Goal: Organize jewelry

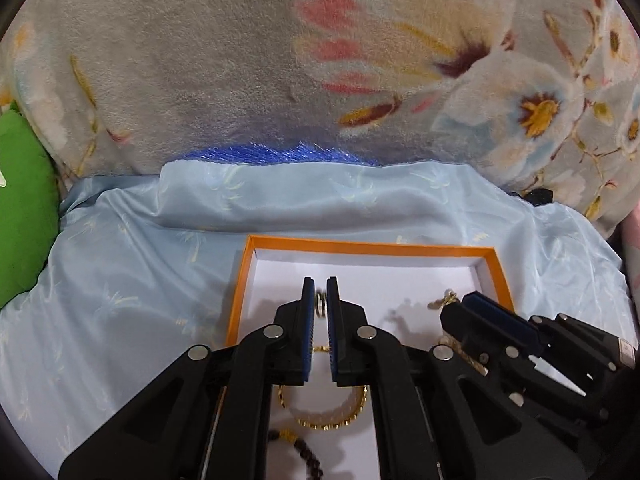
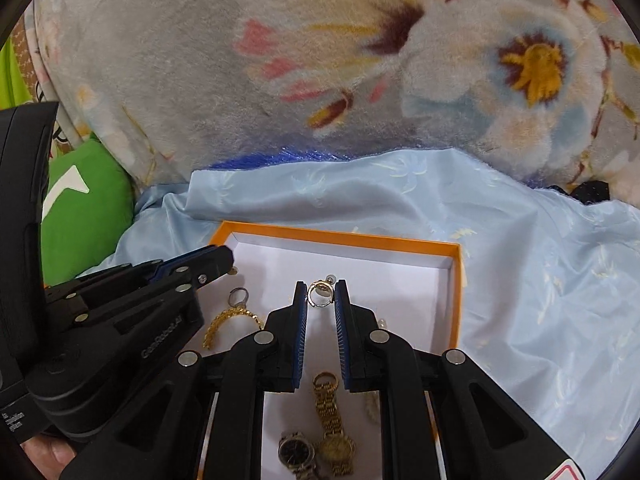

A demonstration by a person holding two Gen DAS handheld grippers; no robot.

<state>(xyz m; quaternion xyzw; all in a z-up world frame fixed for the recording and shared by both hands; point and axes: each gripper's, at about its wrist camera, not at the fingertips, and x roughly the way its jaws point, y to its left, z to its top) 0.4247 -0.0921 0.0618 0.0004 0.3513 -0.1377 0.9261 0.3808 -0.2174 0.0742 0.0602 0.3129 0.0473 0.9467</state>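
The left gripper (image 1: pixel 320 300) pinches a small ring (image 1: pixel 320 305); the right gripper (image 2: pixel 321 294) clamps a gold ring (image 2: pixel 319 294), both over the box (image 2: pixel 456 300). Lower each to the box floor before easing the jaws apart, clear of the watches (image 2: pixel 332 420).

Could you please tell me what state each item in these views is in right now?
Left gripper: jaws shut on a small ring.
Right gripper: jaws shut on a gold ring.
Orange box: open, no lid.
Gold watch: lying flat in the box.

Both wrist cameras look forward and down from close above the orange box (image 1: pixel 502 276) (image 2: pixel 454 252), the left over its left part, sharing its white floor and the floral blanket (image 1: pixel 200 60) (image 2: pixel 160 60) behind.
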